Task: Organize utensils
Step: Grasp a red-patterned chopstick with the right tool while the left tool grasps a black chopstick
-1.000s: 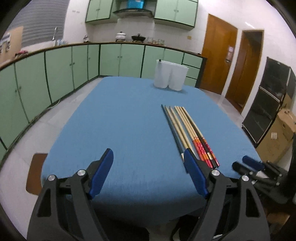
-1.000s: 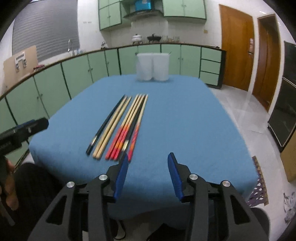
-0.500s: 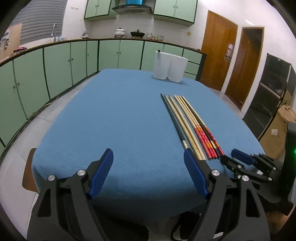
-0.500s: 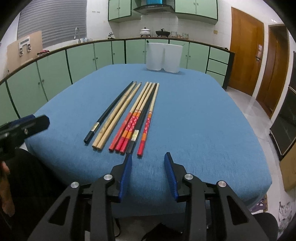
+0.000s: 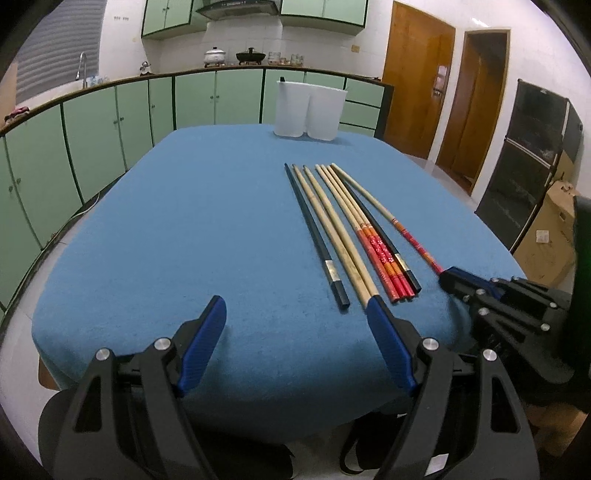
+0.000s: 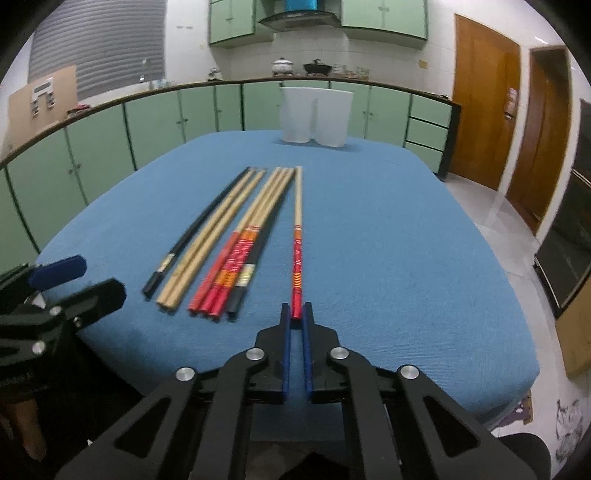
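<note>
Right gripper (image 6: 296, 316) is clamped on the red butt end of one chopstick (image 6: 297, 236). The stick runs straight ahead from the tips, narrow end pointing away toward the holder (image 6: 316, 118), and sits just right of the remaining row (image 6: 236, 240). Looks light, stiff and slick, so an end grip will likely let it pivot or droop. Left gripper (image 5: 295, 325) has jaws wide apart, holding nothing, with the row just ahead-right.

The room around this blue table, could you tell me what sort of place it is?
Most likely a home kitchen. Green cabinets run under a long counter, a white pot and a dark wok sit on it beneath a range hood, and a faucet stands by the window.
</note>
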Demonstrator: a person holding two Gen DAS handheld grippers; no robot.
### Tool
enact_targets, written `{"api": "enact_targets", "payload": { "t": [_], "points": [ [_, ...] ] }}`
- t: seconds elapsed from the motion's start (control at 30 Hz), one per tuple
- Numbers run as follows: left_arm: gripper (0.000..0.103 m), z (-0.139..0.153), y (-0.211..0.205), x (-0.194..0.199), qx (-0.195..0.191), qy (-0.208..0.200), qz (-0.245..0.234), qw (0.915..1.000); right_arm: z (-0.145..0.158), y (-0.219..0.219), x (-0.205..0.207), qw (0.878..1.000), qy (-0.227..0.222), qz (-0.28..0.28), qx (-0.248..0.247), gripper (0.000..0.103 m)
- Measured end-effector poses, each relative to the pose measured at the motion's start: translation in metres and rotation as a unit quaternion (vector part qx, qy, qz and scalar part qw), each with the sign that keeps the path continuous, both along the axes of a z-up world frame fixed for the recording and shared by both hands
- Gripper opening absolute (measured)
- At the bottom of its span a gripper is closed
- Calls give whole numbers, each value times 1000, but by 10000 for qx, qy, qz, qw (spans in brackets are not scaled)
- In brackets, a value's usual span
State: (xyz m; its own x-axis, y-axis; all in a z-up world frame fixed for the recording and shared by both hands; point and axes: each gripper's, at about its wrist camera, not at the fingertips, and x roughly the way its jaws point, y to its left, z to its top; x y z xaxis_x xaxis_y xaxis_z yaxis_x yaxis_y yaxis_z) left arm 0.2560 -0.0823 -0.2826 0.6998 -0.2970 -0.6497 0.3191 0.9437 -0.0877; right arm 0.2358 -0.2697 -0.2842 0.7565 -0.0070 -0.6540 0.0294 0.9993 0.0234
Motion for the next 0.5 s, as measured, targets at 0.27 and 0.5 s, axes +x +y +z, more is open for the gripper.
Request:
{"api": "enact_targets", "payload": {
  "t": [0.27, 0.5],
  "points": [
    [75, -8, -9, 12, 297, 52, 97, 9995, -1, -12, 0, 9997, 68, -118, 218, 6],
    [52, -10, -15, 17, 418, -75, 174, 9989, 0, -13, 1, 9996, 71, -118, 250, 6]
  ]
}}
